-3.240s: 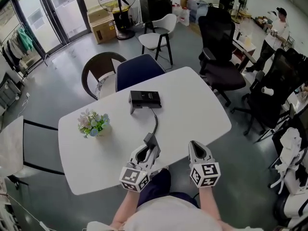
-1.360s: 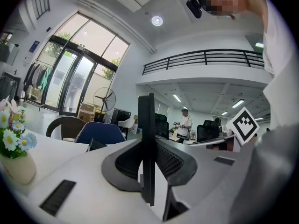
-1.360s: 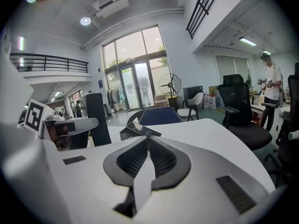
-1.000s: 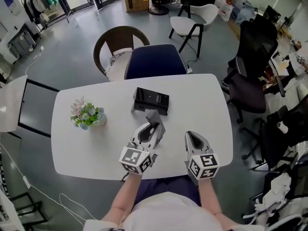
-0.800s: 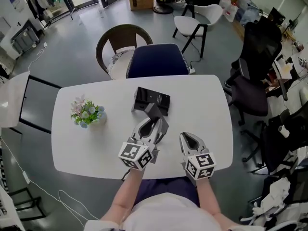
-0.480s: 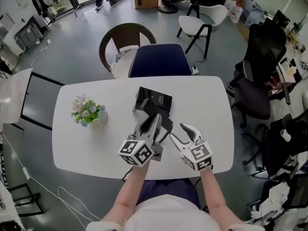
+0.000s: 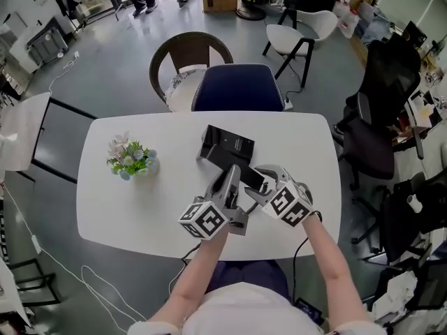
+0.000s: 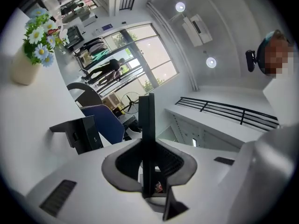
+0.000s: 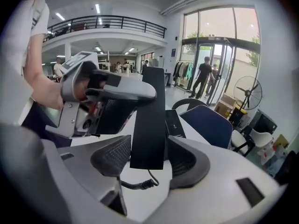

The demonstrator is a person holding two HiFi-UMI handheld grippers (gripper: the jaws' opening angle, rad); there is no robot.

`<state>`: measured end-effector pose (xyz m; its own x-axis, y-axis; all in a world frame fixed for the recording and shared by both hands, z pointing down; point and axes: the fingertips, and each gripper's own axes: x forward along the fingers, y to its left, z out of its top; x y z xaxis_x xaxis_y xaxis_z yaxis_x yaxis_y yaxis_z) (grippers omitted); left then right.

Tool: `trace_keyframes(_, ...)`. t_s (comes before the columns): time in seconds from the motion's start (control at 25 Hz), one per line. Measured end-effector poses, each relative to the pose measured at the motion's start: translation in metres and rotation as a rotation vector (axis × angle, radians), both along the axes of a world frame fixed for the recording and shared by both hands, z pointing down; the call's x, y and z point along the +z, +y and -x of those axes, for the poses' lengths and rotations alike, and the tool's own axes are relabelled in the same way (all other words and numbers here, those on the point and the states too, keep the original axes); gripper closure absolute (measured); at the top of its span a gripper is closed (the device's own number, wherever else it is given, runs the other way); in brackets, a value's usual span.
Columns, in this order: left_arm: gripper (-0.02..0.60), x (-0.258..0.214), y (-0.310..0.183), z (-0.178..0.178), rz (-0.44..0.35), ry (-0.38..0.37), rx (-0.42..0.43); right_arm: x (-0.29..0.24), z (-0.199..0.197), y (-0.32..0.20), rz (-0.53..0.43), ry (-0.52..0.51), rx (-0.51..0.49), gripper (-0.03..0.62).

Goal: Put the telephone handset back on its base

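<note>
The black handset [image 7: 246,176] hangs over the white table [image 7: 126,201], just in front of its black base [image 7: 227,145]. My left gripper [image 7: 232,175] is shut on it; in the left gripper view the handset [image 8: 147,125] stands edge-on between the pads. My right gripper [image 7: 255,185] has come in from the right, rolled over. Its jaws have just been opening and stand wide on either side of the handset [image 9: 149,120], with a gap at one pad. A coiled cord [image 9: 135,185] trails below.
A small pot of flowers [image 7: 129,160] stands on the table's left part. A blue chair [image 7: 237,88] is pushed in at the far edge, a brown one [image 7: 183,58] behind it. Black office chairs [image 7: 377,103] are at the right.
My right gripper has swung left to the handset, rolled and opened round it. The left gripper has rolled with the handset and edged toward the base.
</note>
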<state>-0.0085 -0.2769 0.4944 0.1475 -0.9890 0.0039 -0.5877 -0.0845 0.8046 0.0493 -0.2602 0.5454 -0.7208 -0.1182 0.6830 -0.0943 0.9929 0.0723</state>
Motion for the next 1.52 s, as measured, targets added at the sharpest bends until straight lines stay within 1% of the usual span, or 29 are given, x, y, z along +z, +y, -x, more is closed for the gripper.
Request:
trace_keyframes(0.12,0.499,0.0,0.001,-0.001,0.0,-0.007,0.002,0.002,0.0,0.0,-0.022,0.027,-0.024,0.356)
trace_keyframes(0.24,0.499,0.0,0.0,-0.002,-0.008,-0.007,0.022,0.0,-0.002,-0.002,-0.034,0.025,-0.035,0.362)
trace_keyframes(0.36,0.495,0.002,-0.002,-0.003,-0.006,-0.009,0.056,-0.001,-0.003,-0.008,-0.092,0.043,-0.059,0.365)
trace_keyframes(0.44,0.491,0.006,-0.004,-0.003,0.01,-0.036,0.075,0.003,-0.003,-0.012,-0.103,0.053,-0.075,0.365)
trace_keyframes(0.52,0.491,0.011,-0.005,-0.003,0.031,-0.08,0.092,0.007,-0.002,-0.014,-0.086,0.049,-0.087,0.367)
trace_keyframes(0.6,0.486,0.018,-0.005,-0.002,0.061,-0.102,0.098,0.013,0.0,-0.016,-0.081,0.047,-0.105,0.367)
trace_keyframes(0.68,0.478,0.026,-0.006,0.002,0.097,-0.104,0.092,0.018,0.004,-0.019,-0.086,0.051,-0.129,0.367)
trace_keyframes(0.76,0.444,0.035,-0.008,0.007,0.135,-0.112,0.083,0.022,0.01,-0.022,-0.083,0.046,-0.152,0.368)
trace_keyframes(0.88,0.374,0.05,-0.011,0.014,0.193,-0.108,0.074,0.028,0.019,-0.025,-0.071,0.031,-0.174,0.368)
trace_keyframes(0.96,0.371,0.062,-0.014,0.018,0.233,-0.107,0.074,0.034,0.022,-0.028,-0.064,0.033,-0.182,0.37)
trace_keyframes(1.04,0.371,0.073,-0.018,0.02,0.275,-0.126,0.082,0.042,0.025,-0.032,-0.059,0.043,-0.188,0.37)
trace_keyframes(1.2,0.371,0.092,-0.028,0.021,0.366,-0.141,0.124,0.059,0.027,-0.042,-0.04,0.061,-0.187,0.37)
trace_keyframes(1.28,0.371,0.099,-0.033,0.021,0.409,-0.136,0.134,0.066,0.027,-0.047,-0.019,0.062,-0.18,0.37)
trace_keyframes(1.44,0.368,0.11,-0.04,0.023,0.484,-0.109,0.125,0.078,0.028,-0.052,0.017,0.074,-0.18,0.37)
trace_keyframes(1.52,0.34,0.113,-0.044,0.023,0.51,-0.08,0.113,0.082,0.028,-0.054,0.03,0.08,-0.184,0.37)
